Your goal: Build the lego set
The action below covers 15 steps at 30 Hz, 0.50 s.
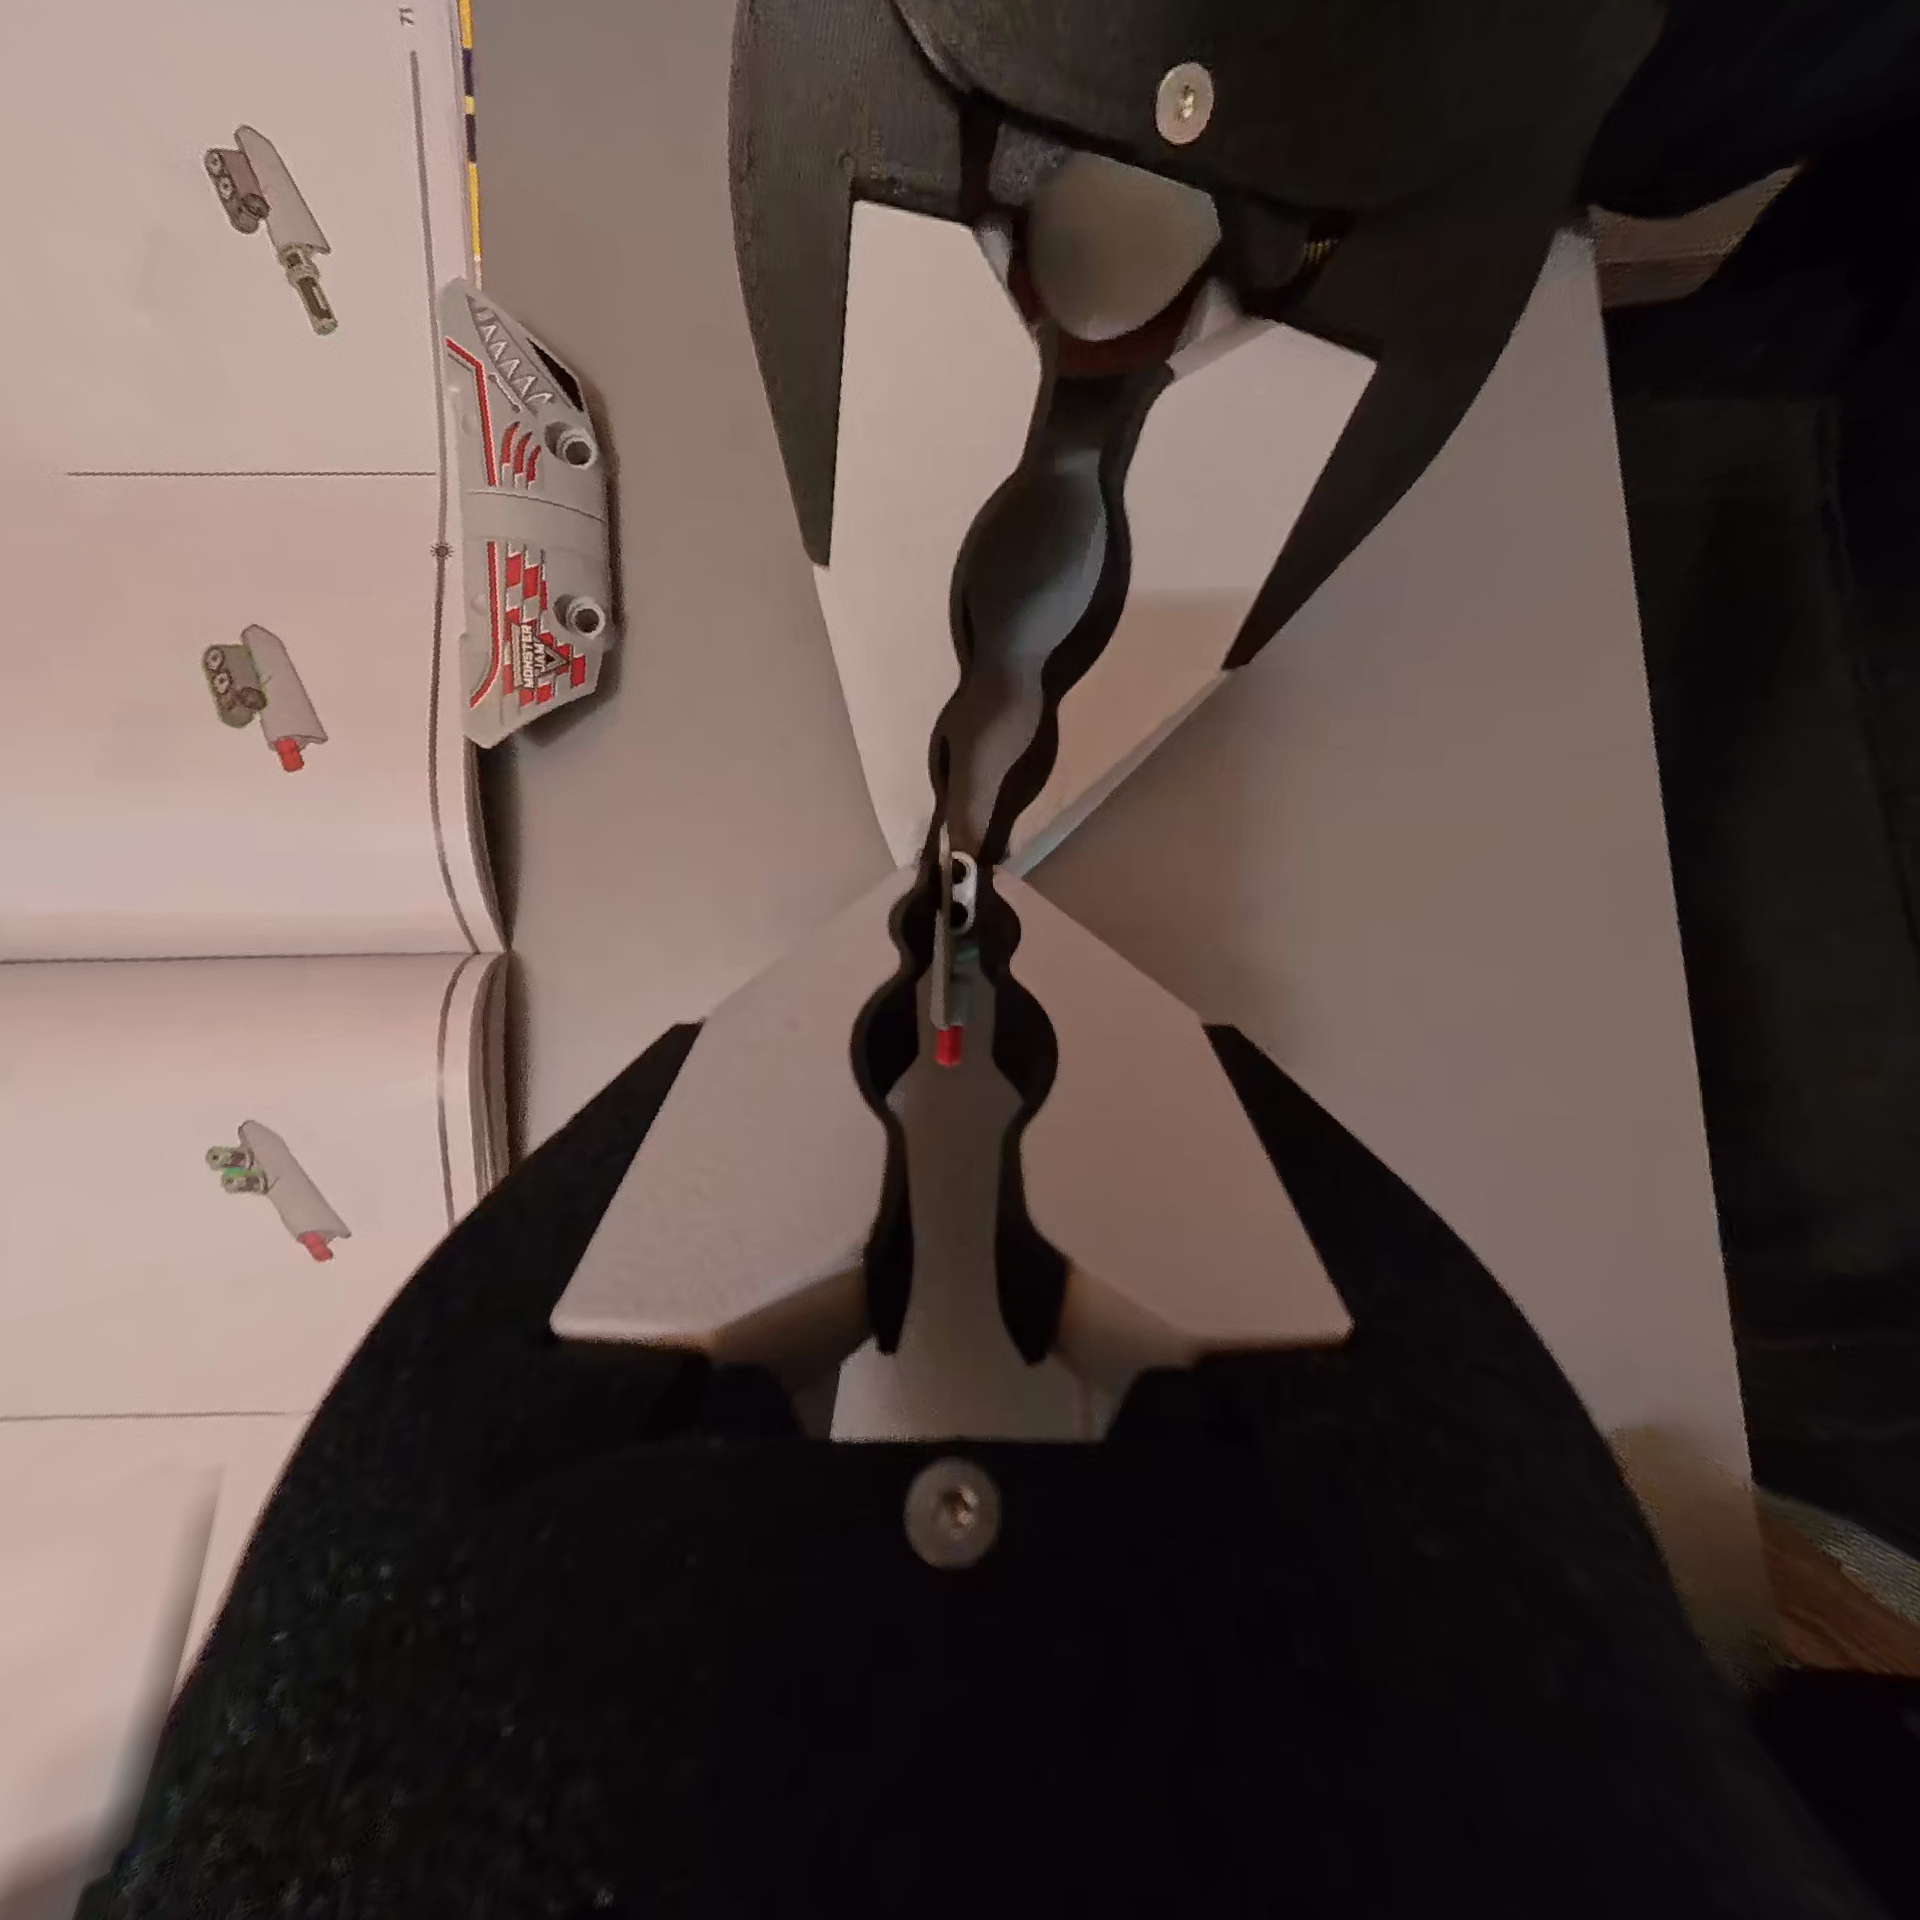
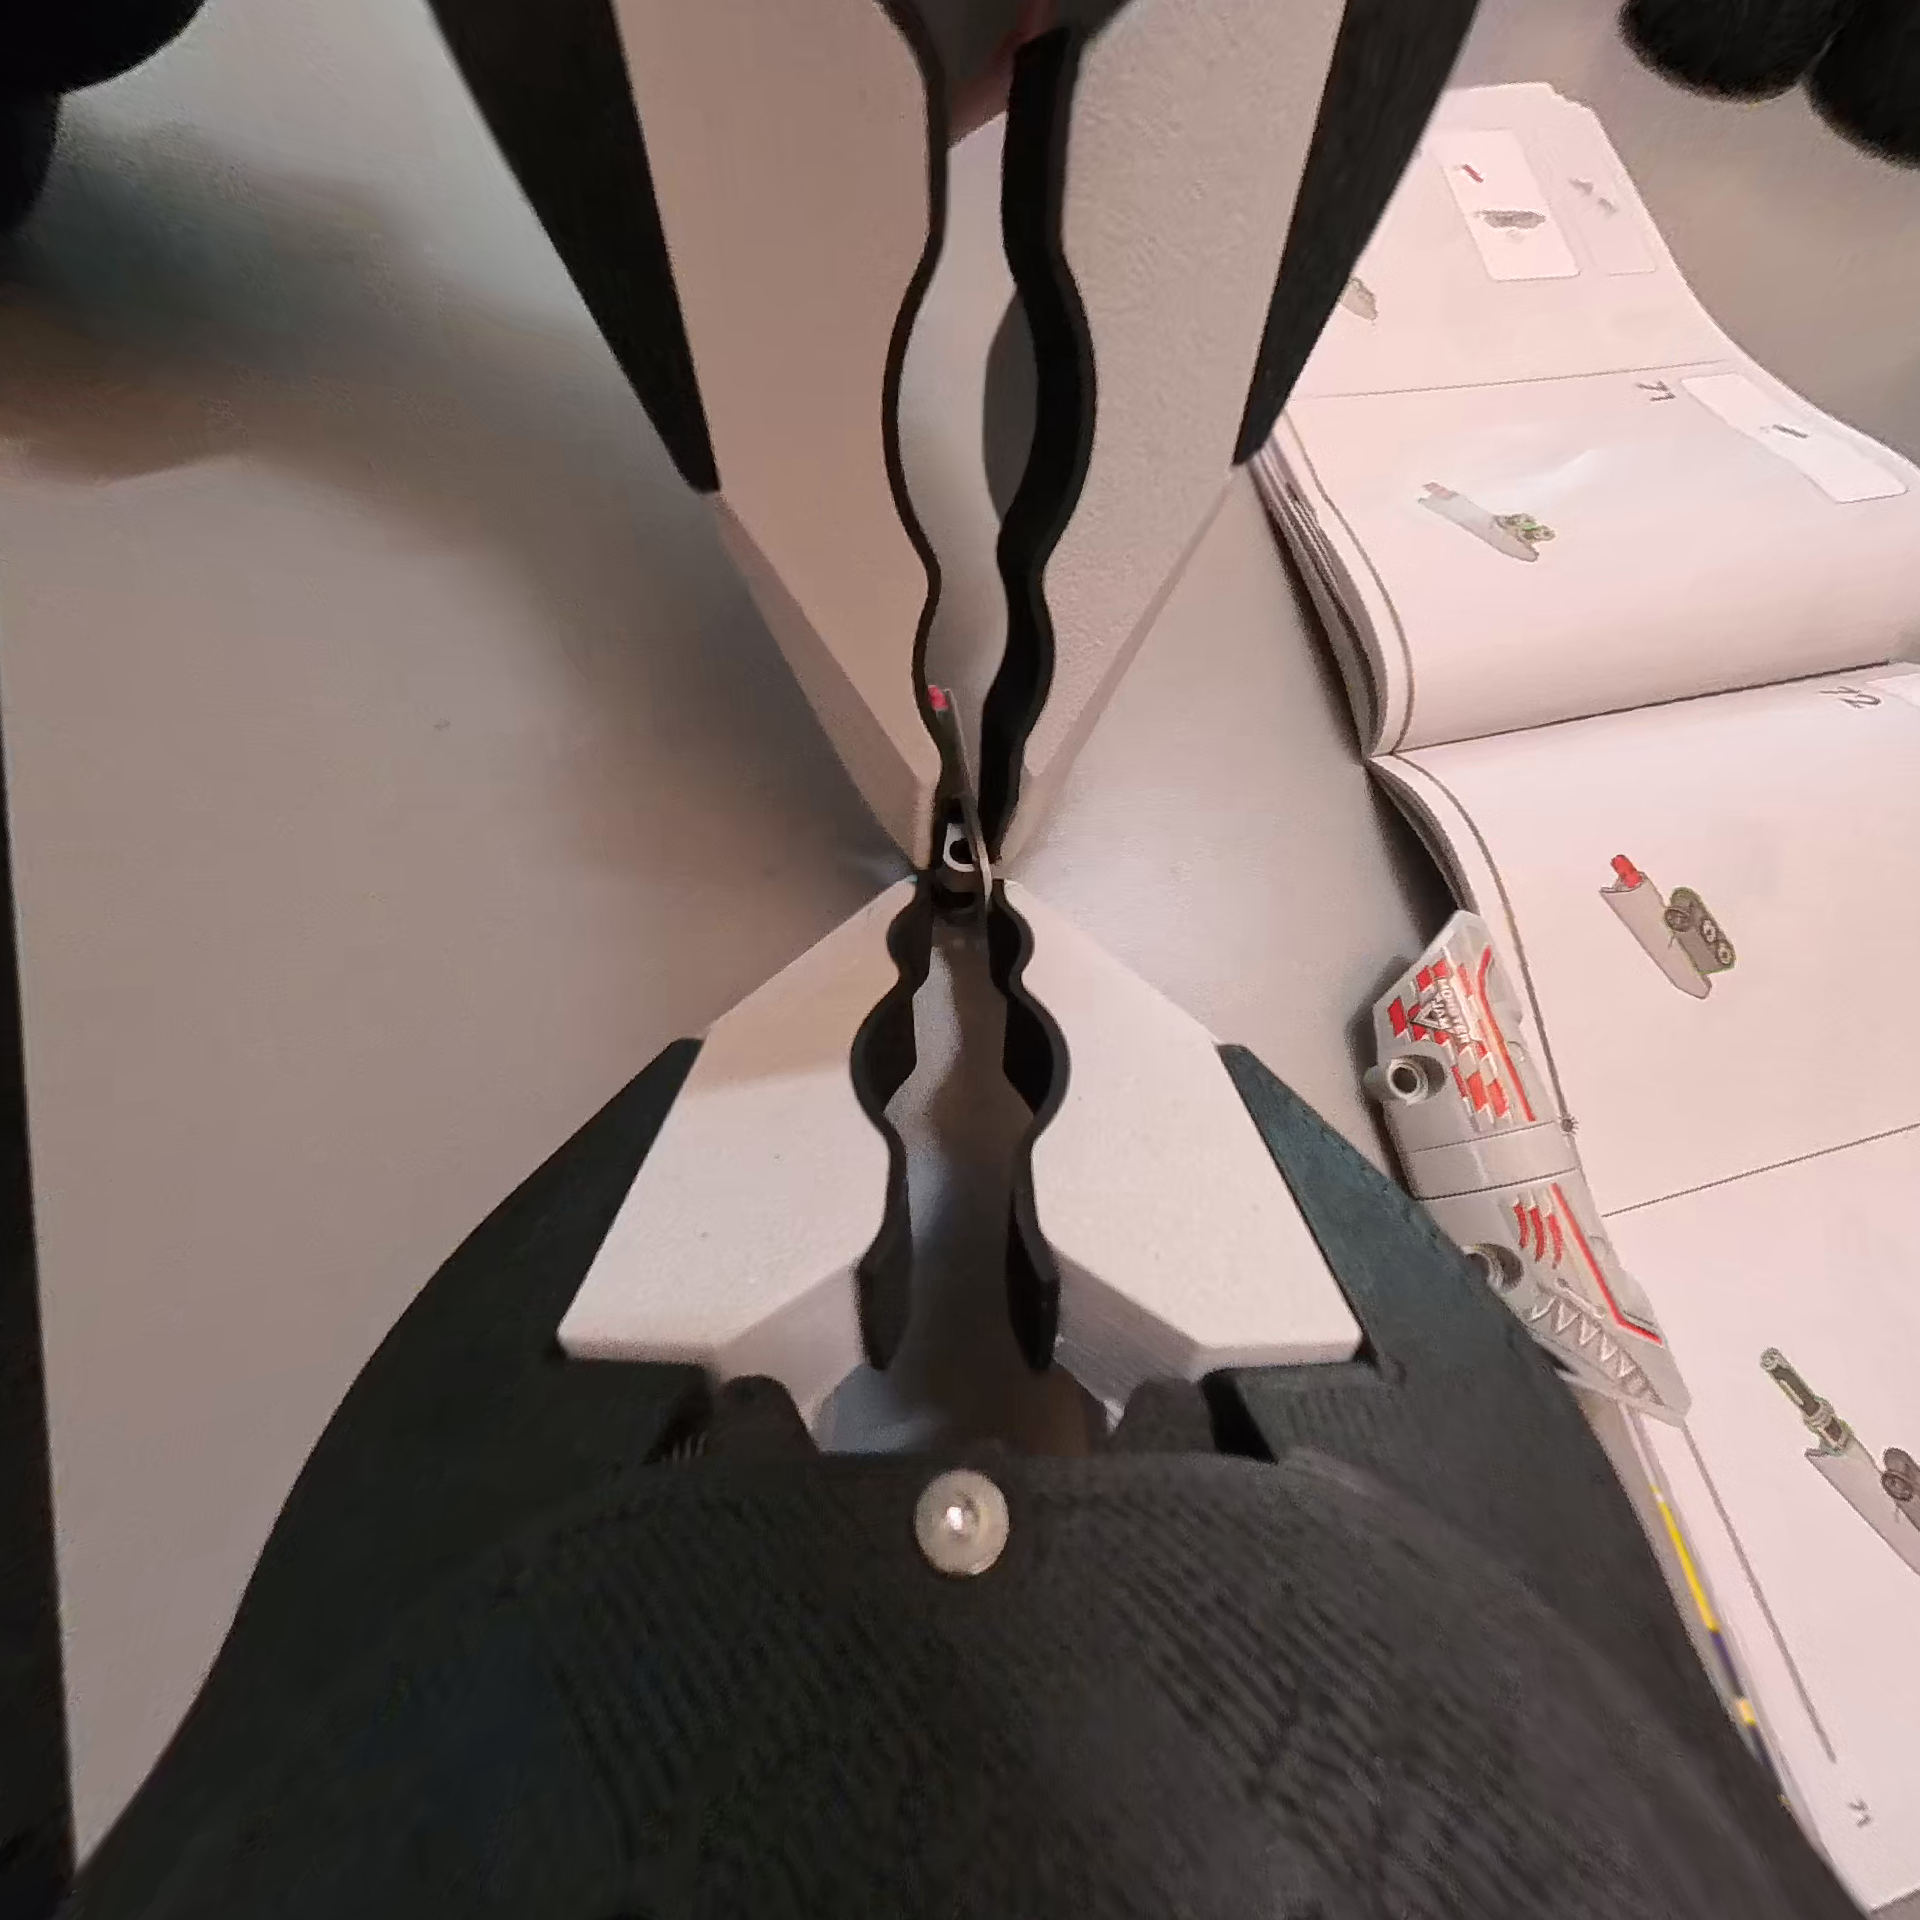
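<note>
Fingers of both grippers meet tip to tip over the grey table, and each pair is closed on the same small lego sub-assembly. The left gripper holds the thin grey part with the red pin end showing between its pads. The right gripper comes from the far side and pinches the end with the white ring-shaped hole. How deep each pad bites I cannot tell, because the piece is very small and half hidden.

I judge the step to be pressing a small connector into the grey panel piece, as the drawings on the open instruction booklet suggest. To do it well, both grippers should keep on one straight line, so the pin enters without bending. The push should be slow and even, with no twist of the wrists. The grip must not loosen, because such a small part can easily jump out and be lost. A slip to the side is the main risk.

Beside the booklet, touching its edge, lies a finished grey side panel with red stripes, a checker pattern and printed teeth. It carries a printed brand sticker, and the booklet pages have printed page numbers; I do not repeat these words here.
</note>
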Each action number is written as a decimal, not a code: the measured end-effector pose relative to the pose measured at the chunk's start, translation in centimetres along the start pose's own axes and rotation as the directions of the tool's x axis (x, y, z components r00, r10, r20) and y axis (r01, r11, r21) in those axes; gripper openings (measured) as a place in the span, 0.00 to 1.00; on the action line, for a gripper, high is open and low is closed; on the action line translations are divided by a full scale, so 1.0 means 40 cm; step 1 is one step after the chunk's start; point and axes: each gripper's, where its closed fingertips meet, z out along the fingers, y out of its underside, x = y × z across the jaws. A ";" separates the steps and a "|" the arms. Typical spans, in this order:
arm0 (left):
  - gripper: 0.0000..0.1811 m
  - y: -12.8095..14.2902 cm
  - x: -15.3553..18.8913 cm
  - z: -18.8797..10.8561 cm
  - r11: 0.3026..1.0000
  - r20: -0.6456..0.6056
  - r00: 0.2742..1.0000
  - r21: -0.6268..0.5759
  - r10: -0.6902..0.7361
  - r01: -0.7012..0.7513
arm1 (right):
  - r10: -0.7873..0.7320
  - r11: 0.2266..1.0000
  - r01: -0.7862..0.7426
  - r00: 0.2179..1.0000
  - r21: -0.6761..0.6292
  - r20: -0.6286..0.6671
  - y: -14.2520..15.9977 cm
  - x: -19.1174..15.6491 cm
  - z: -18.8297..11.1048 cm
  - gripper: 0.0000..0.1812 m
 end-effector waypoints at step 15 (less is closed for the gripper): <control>0.02 0.000 -0.006 0.002 0.989 0.062 0.989 -0.049 -0.137 0.140 | 0.157 0.988 -0.157 0.988 0.005 0.002 0.004 0.001 -0.008 0.08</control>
